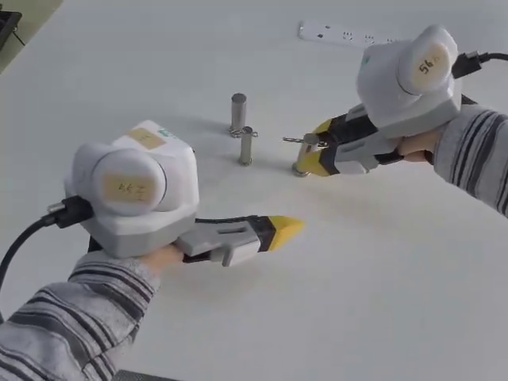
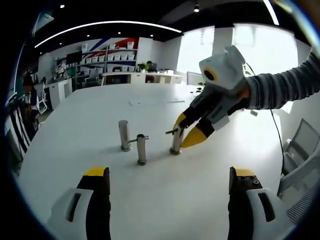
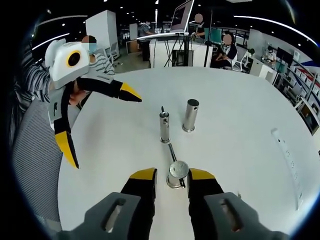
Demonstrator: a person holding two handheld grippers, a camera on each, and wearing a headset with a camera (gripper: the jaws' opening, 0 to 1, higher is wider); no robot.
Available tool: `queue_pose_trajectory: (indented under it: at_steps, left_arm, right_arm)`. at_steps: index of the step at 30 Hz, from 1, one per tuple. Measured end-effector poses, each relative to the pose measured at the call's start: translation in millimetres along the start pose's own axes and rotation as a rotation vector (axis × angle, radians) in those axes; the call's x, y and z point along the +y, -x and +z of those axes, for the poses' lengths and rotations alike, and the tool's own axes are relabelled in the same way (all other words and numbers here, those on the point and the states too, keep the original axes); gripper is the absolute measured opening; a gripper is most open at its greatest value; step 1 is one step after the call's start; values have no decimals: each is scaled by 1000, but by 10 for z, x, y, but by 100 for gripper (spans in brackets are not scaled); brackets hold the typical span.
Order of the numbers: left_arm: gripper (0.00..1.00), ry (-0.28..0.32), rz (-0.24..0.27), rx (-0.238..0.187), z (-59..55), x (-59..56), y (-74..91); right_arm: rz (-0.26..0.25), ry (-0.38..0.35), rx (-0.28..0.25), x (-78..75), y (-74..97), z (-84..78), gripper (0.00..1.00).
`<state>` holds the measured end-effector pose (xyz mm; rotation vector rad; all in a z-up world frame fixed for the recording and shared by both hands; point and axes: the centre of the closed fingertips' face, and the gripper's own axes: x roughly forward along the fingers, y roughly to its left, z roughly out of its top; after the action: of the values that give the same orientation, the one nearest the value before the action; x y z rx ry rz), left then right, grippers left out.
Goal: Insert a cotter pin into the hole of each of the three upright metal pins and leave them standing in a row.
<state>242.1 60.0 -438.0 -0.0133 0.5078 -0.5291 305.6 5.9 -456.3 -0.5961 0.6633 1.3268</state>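
Lying level, the thin steel cotter pin [image 1: 295, 140] has its long axis parallel to the white tabletop [image 1: 381, 270]. It sits at the top of the nearest upright grey metal pin [image 1: 301, 164], and its free end points toward the middle pin [image 1: 246, 147].

I read the right gripper [image 1: 313, 151] as narrowly parted, one jaw on each side of that nearest pin's top. I cannot tell whether it clamps the cotter pin, the pin, or neither.

The middle pin stands vertical with a second cotter pin [image 1: 240, 132] crosswise near its top. The far pin [image 1: 238, 111] stands just beyond it. The three do not form one straight line.

My left gripper [image 1: 286, 228] is spread wide and holds nothing. It sits well apart from the pins and is aimed toward them.

A white power strip [image 1: 341, 34] lies at the far edge.
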Motion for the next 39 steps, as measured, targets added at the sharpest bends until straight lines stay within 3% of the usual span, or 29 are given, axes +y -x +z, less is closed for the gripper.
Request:
queue_pose_trajectory:
  at_steps: [8,13,21,22,30,34,39]
  left_arm:
    - [99,1,1,-4,16,-12,11]
    - [99,2,2,-2,17,-16,23]
    - [98,12,8,-5,23,14,43]
    - [98,13,9,-5,22,16,43]
    - [98,13,3,-1,13,4,39]
    - [97,14,4,-3,16,10,39]
    - [97,10,4,-2,16,13,42]
  right_arm:
    - [-34,-26,-20,-34,59,63,18]
    - [-61,-31,-31,-56,74,91,9]
    - [-88,-54,-24,-35,78,100,9]
    - [-99,-103,-24,-28,80,93,9]
    - [-115,-91,-20,0,91,100,9]
    - [-118,-114,-27,-18,94,101,13]
    - [-124,-174,-96,-11,152,247,22]
